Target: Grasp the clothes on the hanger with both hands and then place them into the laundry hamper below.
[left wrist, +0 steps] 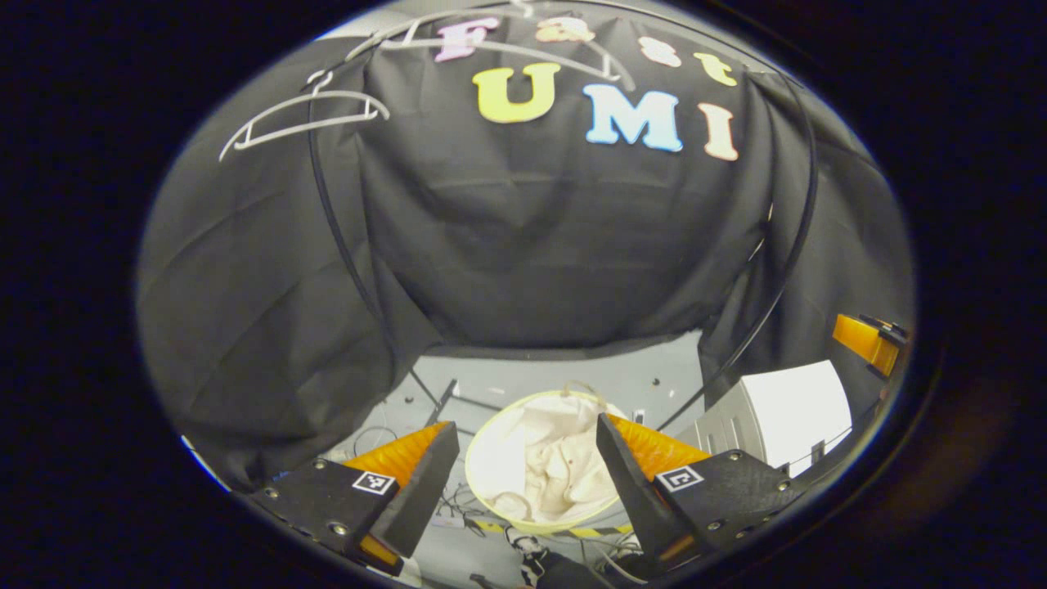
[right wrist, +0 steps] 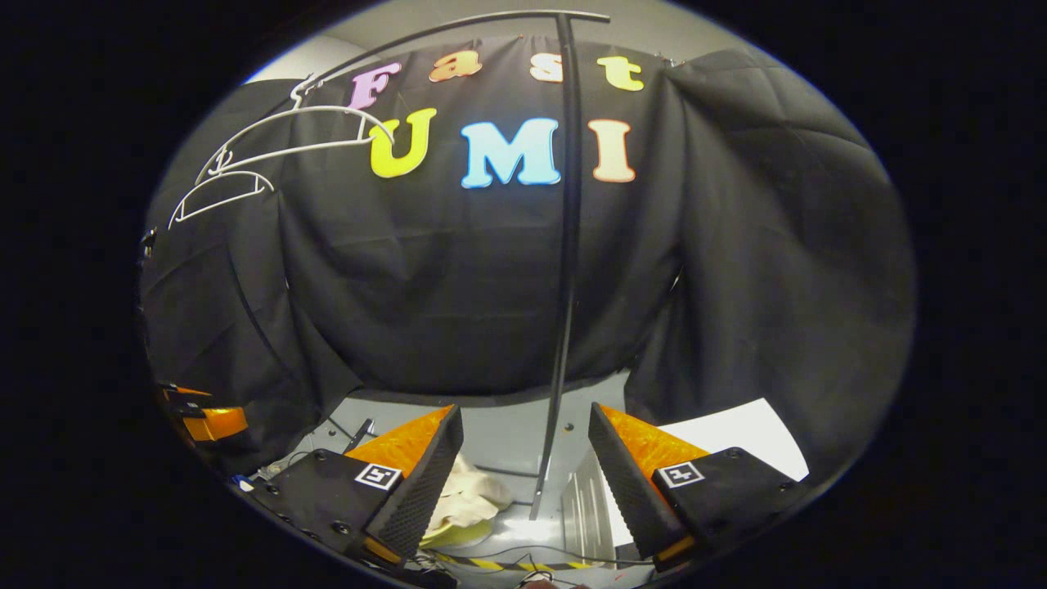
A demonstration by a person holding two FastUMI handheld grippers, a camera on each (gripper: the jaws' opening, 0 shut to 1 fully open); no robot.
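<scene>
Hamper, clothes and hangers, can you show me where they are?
hamper [left wrist: 481,458]: left gripper view, on its left rim.
clothes [left wrist: 550,458]: left gripper view, on the crumpled cloth inside the hamper.
hangers [right wrist: 282,151]: right gripper view, on a bare hanger's lower bar.

No legible text or labels

Two hangers [right wrist: 286,135], one hamper [left wrist: 483,458].

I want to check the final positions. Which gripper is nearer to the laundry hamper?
Left. The left gripper hangs open right above the laundry hamper; the right gripper, open too, is off to the side, hamper past its left finger.
</scene>
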